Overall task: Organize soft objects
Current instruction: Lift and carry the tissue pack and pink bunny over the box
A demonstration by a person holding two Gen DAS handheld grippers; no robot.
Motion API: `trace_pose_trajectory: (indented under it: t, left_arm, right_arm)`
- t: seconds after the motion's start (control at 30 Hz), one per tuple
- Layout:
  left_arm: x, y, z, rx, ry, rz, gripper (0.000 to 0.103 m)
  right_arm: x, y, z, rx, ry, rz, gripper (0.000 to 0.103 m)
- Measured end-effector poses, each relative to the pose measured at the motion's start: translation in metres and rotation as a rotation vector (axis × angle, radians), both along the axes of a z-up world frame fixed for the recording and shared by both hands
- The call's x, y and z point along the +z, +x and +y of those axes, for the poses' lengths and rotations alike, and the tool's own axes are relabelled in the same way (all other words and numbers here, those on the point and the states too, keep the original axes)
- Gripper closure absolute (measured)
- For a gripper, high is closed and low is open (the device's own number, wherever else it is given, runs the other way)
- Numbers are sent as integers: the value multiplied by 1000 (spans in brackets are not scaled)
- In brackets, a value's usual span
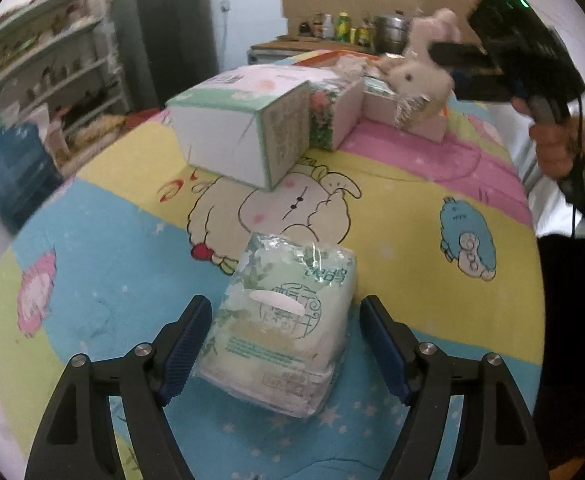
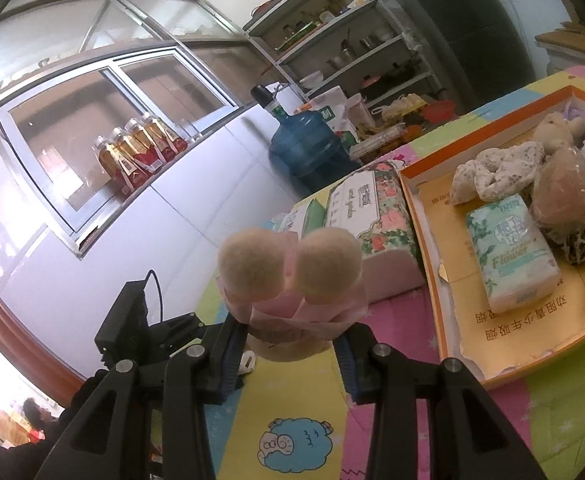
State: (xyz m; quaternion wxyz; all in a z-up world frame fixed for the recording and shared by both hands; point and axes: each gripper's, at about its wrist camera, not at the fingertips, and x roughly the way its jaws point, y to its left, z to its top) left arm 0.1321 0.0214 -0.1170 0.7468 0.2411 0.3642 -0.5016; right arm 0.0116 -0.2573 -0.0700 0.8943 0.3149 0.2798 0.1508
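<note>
Nearest the left wrist camera, a soft tissue pack (image 1: pixel 282 328) in crinkled plastic film is seen lying on the cartoon-printed tabletop (image 1: pixel 472 312), set between the spread fingers (image 1: pixel 190 344) of the left gripper (image 1: pixel 288 340). The jaws stand wide, and neither blue pad is seen pressing on the pack, so nothing is held there yet.

Beyond it, a white carton (image 1: pixel 236 132) and a floral tissue box (image 1: pixel 332 116) are seen side by side.

In the right wrist view, a plush rabbit (image 2: pixel 292 280) in a pink dress is gripped at the body by the closed right gripper (image 2: pixel 292 344) and is held clear of the tabletop, near an orange-rimmed tray (image 2: pixel 424 240) in which another tissue pack (image 2: pixel 512 252) and other soft items already lie.

The pack is judged light and compressible, with slippery film that may slide under pressure. It is best taken across its two long flanks, near the middle, and squeezed only until the wrapper dimples.
</note>
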Motion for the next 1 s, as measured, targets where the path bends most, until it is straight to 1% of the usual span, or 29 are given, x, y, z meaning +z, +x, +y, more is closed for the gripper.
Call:
trace_pose_trajectory:
  t: [0.03, 0.1, 0.13, 0.23, 0.37, 0.47, 0.6, 0.67, 0.73, 0.8, 1.0]
  left_arm:
    - [0, 1, 1, 11, -5, 5, 25]
    - [1, 3, 5, 34, -12, -4, 29]
    - [2, 2, 7, 36, -18, -8, 33]
    - [3, -2, 7, 37, -20, -21, 38]
    - [5, -9, 5, 43, -6, -60, 40]
    - [8, -14, 7, 66, -25, -62, 40]
    - [17, -18, 10, 134, -96, -32, 41]
    - [24, -21, 12, 196, -146, -25, 41]
    - [30, -24, 10, 251, -173, -21, 41]
    - [37, -33, 4, 304, -180, -47, 41]
    - [59, -64, -24, 353, -189, -127, 41]
  right_arm:
    - [0, 1, 1, 3, -5, 2, 62]
    - [-1, 2, 3, 8, -11, 5, 62]
    - [-1, 3, 4, 10, -11, 8, 62]
    - [-3, 5, 6, 18, -13, 11, 62]
    - [-5, 5, 8, 21, -17, 17, 62]
    - [-4, 5, 8, 19, -20, 12, 62]
    - [-3, 4, 10, 22, -29, -2, 62]
    - [-2, 2, 10, 27, -30, -10, 62]
    - [-1, 0, 9, 31, -35, -18, 62]
    - [1, -3, 8, 32, -39, -27, 62]
    - [7, -11, -1, 25, -39, -52, 62]
